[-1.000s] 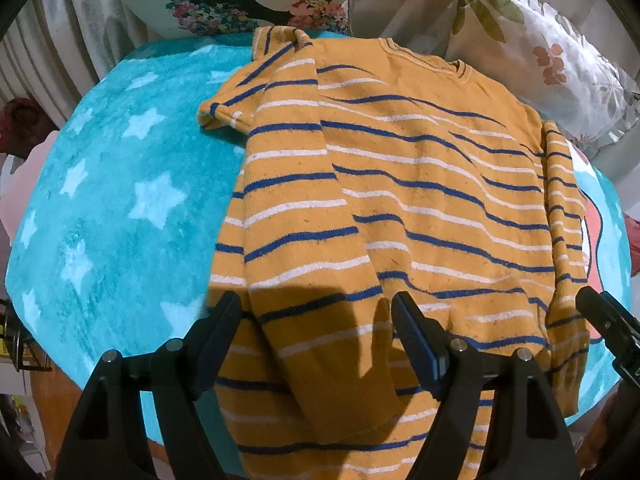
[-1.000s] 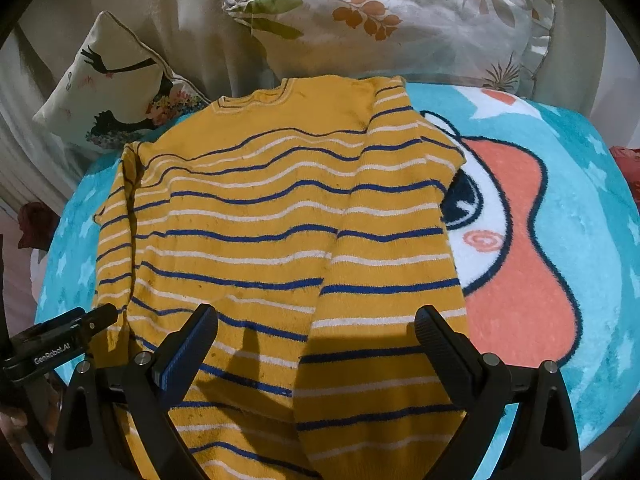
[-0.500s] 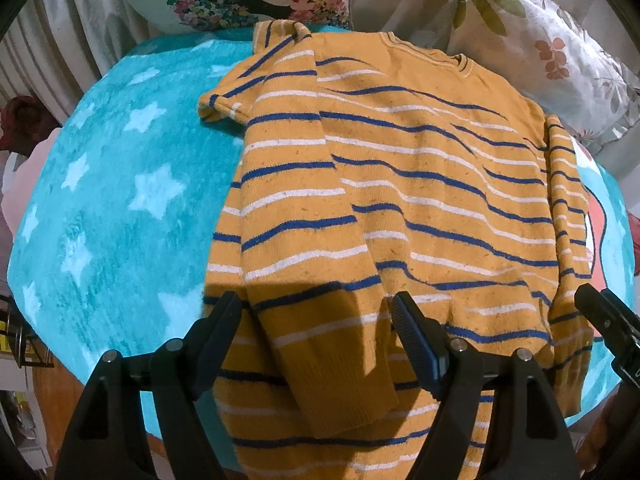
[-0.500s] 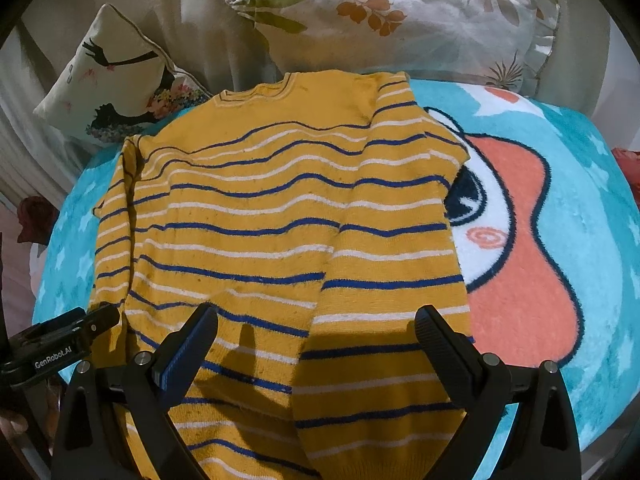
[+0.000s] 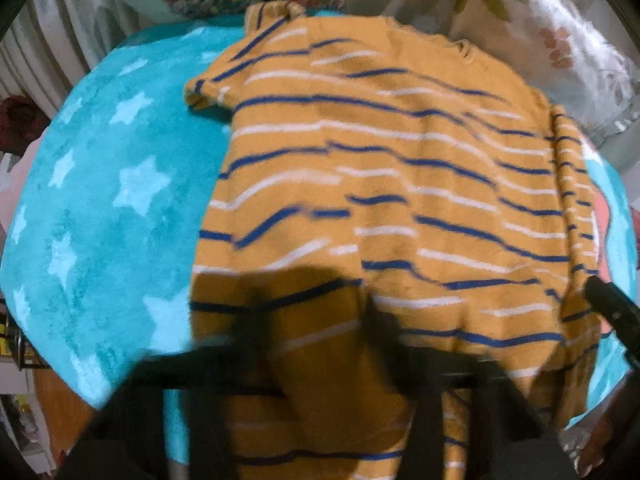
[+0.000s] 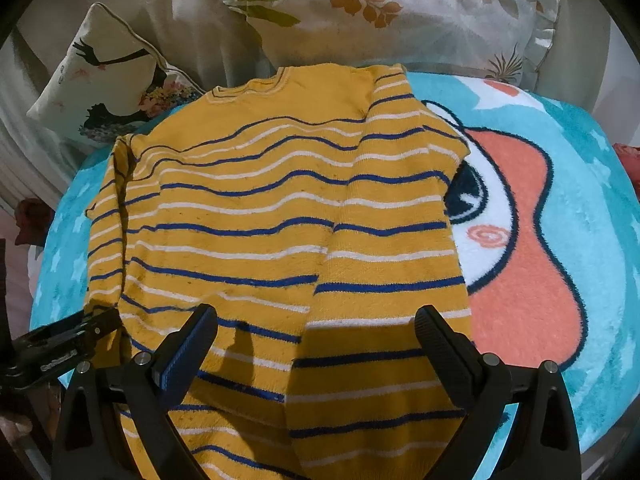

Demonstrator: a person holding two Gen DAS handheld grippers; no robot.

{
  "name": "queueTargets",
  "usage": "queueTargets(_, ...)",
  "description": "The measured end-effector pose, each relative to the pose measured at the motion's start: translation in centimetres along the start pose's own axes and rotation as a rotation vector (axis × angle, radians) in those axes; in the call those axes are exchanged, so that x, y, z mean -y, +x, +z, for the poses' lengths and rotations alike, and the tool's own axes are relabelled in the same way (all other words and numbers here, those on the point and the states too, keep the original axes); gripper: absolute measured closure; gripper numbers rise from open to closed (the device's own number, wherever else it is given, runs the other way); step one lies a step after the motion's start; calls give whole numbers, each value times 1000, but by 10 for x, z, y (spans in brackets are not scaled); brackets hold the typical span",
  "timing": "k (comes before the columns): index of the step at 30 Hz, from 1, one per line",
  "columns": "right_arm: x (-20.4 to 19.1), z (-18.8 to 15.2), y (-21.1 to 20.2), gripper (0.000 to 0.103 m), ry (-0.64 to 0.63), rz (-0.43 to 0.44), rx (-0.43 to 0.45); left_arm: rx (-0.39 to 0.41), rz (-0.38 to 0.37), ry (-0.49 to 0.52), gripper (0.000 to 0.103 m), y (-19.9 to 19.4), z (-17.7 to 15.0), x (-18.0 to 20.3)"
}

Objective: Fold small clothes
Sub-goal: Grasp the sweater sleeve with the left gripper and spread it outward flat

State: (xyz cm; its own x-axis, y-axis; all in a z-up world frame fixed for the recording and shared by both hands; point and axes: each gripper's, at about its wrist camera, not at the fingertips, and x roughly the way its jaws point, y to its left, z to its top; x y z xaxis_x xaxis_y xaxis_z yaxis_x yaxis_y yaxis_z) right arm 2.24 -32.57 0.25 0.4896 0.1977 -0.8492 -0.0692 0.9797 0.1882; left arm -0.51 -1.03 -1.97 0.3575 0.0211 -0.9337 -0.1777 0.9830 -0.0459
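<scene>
A yellow sweater [image 6: 280, 208] with blue and white stripes lies flat on a turquoise blanket [image 6: 560, 184], both sleeves folded in over the body; it also shows in the left wrist view [image 5: 380, 168]. My right gripper [image 6: 316, 340] is open and empty, its jaws wide apart just above the sweater's lower part near the right sleeve. My left gripper [image 5: 316, 328] is a motion-blurred dark shape over the sweater's lower left part; its jaws look apart with cloth between them. The left gripper also shows at the left edge of the right wrist view [image 6: 60, 344].
A leaf-print pillow [image 6: 392, 12] and a bird-print cushion [image 6: 100, 80] lean at the far side of the bed. The blanket carries white stars [image 5: 140, 184] on the left and an orange cartoon figure [image 6: 520, 248] on the right. The bed's near edge lies under both grippers.
Both grippers have moved lower and closer over the sweater's bottom part. The left wrist view has turned blurry from fast motion. The sweater lies as before.
</scene>
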Motion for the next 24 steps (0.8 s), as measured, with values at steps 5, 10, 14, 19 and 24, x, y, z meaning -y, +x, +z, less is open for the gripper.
queueTargets(5, 0, 2, 2, 2, 8, -4, -1, 37, -13, -102, 94, -14, 1, -32)
queueTargets(10, -2, 5, 6, 2, 5, -7, -6, 84, 59, -263, 95, -39, -1, -95)
queueTargets(14, -2, 9, 7, 2, 17, -3, 11, 91, 173, -418, 95, -42, 2, -171)
queueTargets(19, -3, 12, 8, 2, 26, -1, 11, 47, 323, -530, 91, -53, 4, -237)
queueTargets(24, -13, 9, 8, 2, -4, 7, 5, 115, 300, -511, 66, -71, 1, -228)
